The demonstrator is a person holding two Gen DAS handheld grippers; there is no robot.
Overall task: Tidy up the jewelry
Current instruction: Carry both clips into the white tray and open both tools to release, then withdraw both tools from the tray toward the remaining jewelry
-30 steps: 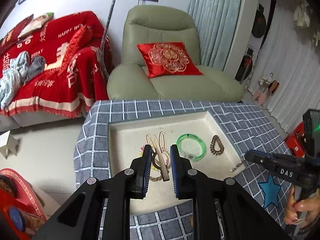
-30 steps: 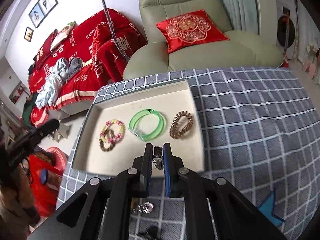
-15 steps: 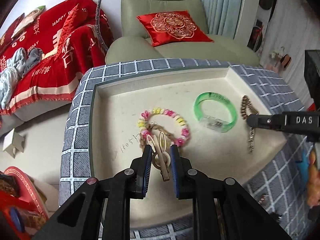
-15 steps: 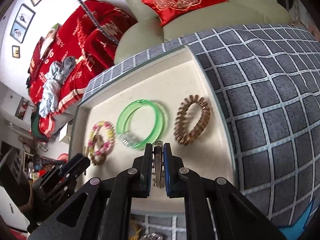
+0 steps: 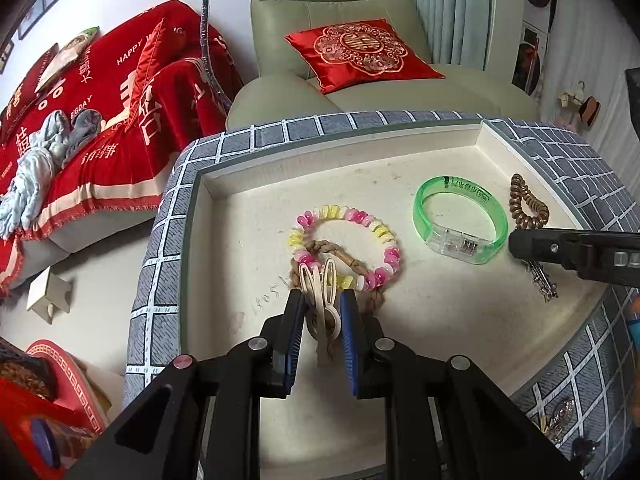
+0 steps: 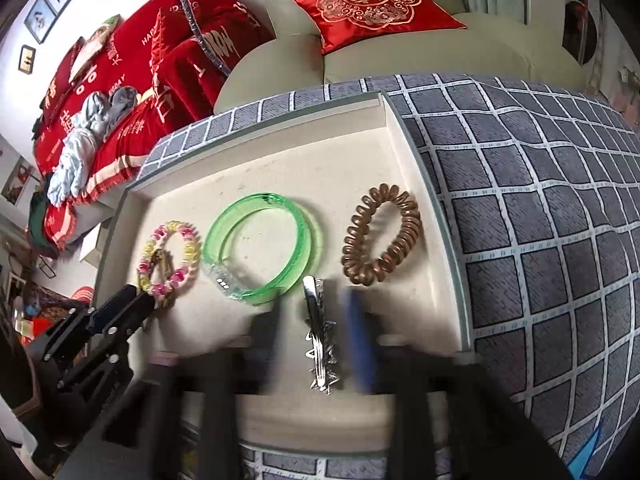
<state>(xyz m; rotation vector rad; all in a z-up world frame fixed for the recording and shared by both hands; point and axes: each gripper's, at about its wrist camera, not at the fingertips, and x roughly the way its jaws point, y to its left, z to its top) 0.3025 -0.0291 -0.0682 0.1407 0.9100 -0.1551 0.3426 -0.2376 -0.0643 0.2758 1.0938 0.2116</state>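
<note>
Two grippers worked over the cream tray (image 5: 208,184) on the checked tablecloth (image 6: 540,240). The right gripper (image 6: 316,320) was in the release step: its jaws were opening, blurred, and the silver hair clip (image 6: 318,340) lay between them on the tray floor, apparently no longer pressed, just beside the green bangle (image 6: 260,248) and the brown spiral hair tie (image 6: 382,236). The left gripper (image 5: 322,320) stood narrowly closed on a beige hair clip (image 5: 322,292), poised over the pink-and-yellow bead bracelet (image 5: 344,244) and a braided brown cord (image 5: 332,252). Next, I judged, the right hand needed to lift clear without dragging the silver clip, while the left needed a bare patch of tray before letting go.
</note>
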